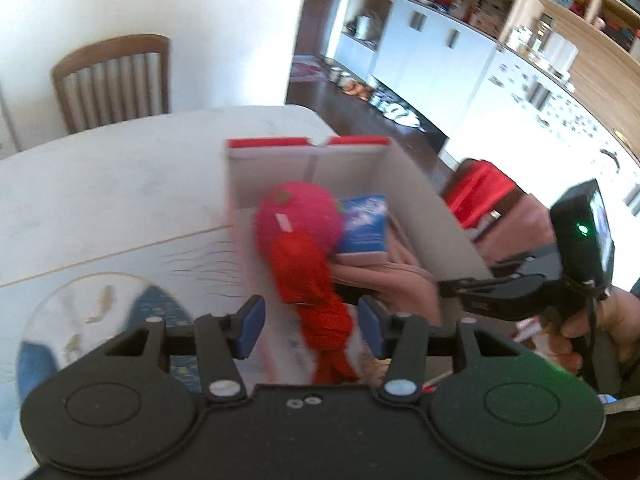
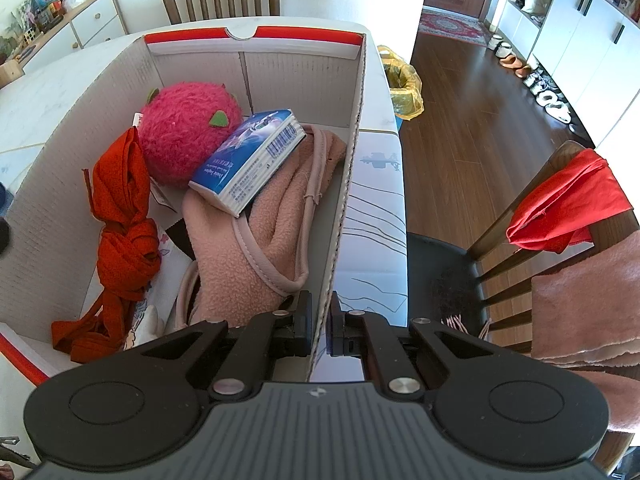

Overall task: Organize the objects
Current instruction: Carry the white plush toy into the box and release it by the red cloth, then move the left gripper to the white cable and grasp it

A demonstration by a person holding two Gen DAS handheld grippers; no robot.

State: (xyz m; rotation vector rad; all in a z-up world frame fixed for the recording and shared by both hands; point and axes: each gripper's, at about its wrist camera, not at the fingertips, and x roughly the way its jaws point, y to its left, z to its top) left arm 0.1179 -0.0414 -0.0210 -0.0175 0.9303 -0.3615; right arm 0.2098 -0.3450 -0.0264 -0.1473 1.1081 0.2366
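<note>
A white cardboard box with red rims [image 2: 356, 132] stands on the table. It holds a pink plush ball [image 2: 188, 132], a blue tissue pack [image 2: 248, 156], a pink fleece garment [image 2: 256, 248] and a knotted red strap [image 2: 124, 216]. My right gripper [image 2: 320, 326] is shut on the box's right wall near its front corner. In the left wrist view my left gripper [image 1: 311, 326] is open above the box's near end, with the red strap [image 1: 308, 280] hanging between and beyond its fingers. The plush ball [image 1: 298, 216] and tissue pack [image 1: 366, 224] lie past it.
The box sits on a white table [image 1: 100, 184] with a round glass coaster [image 1: 104, 316] at the left. A wooden chair [image 1: 116, 76] stands behind the table. Another chair [image 2: 532, 216] draped with red and pink cloths stands at the right. A yellow-lined bin [image 2: 402, 82] is on the floor.
</note>
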